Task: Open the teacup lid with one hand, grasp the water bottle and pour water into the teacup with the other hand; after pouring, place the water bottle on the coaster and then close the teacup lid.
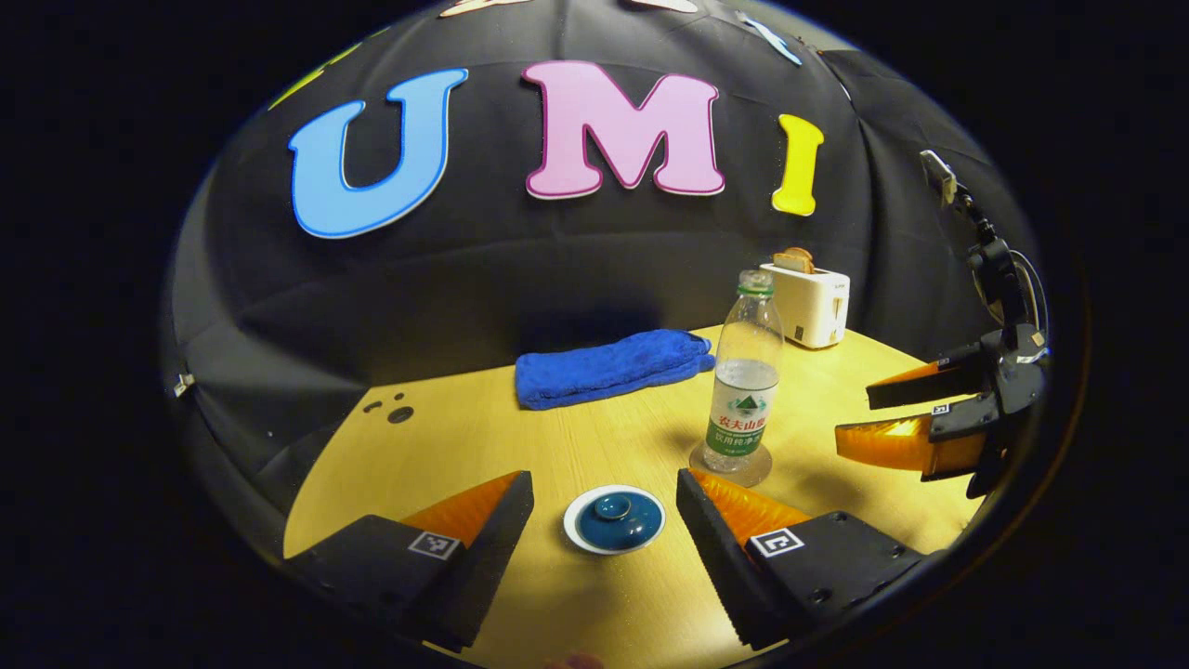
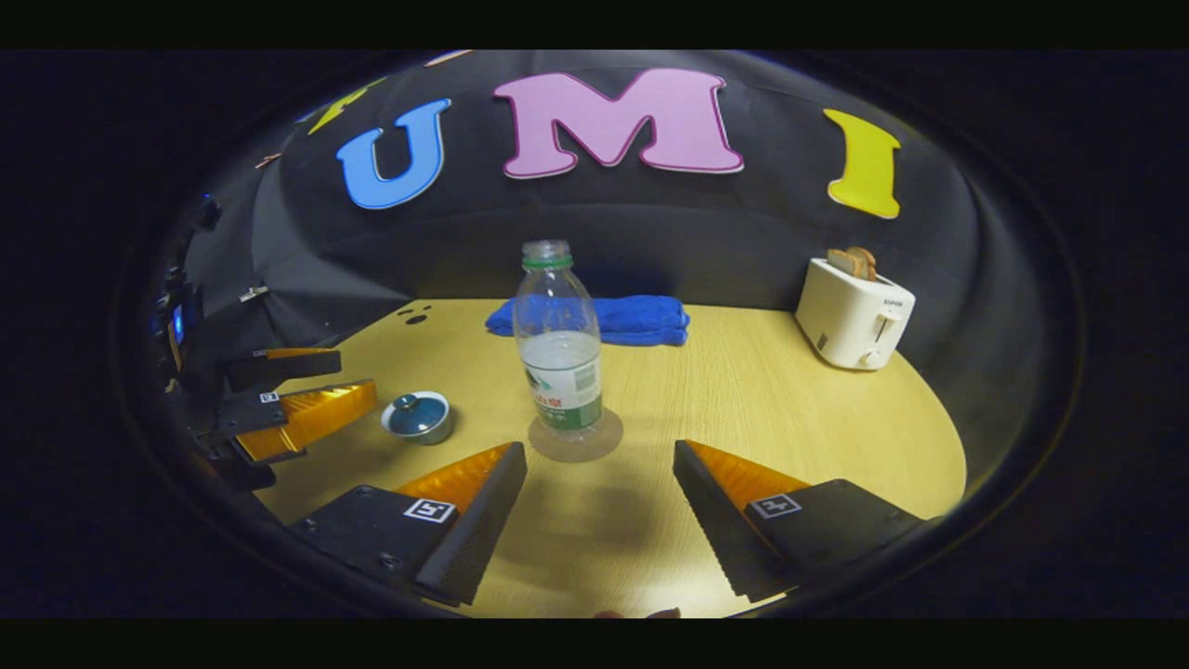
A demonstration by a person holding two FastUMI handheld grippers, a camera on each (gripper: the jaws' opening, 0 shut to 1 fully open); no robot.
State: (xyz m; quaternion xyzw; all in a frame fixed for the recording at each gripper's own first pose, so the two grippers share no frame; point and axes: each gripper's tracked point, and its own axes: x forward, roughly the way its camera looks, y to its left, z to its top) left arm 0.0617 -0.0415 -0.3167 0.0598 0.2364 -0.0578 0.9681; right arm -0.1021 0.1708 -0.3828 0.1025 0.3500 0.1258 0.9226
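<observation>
A small white teacup with a dark blue knobbed lid (image 1: 614, 520) (image 2: 417, 415) stands on the wooden table, lid on. My left gripper (image 1: 606, 492) hovers open just before it, fingers on either side and apart from it. A clear water bottle (image 1: 744, 383) (image 2: 559, 351), uncapped and about half full, stands upright on a round translucent coaster (image 1: 731, 464) (image 2: 575, 437). My right gripper (image 2: 600, 469) is open a short way in front of the bottle, touching nothing. In the left gripper view the right gripper (image 1: 859, 418) hangs to the bottle's right.
A folded blue towel (image 1: 608, 366) (image 2: 632, 319) lies at the table's back edge. A white toaster (image 1: 810, 301) (image 2: 855, 319) with bread slices stands at the back right. Small dark holes (image 1: 395, 411) mark the table's back left. A camera mount (image 1: 994, 260) stands at the right.
</observation>
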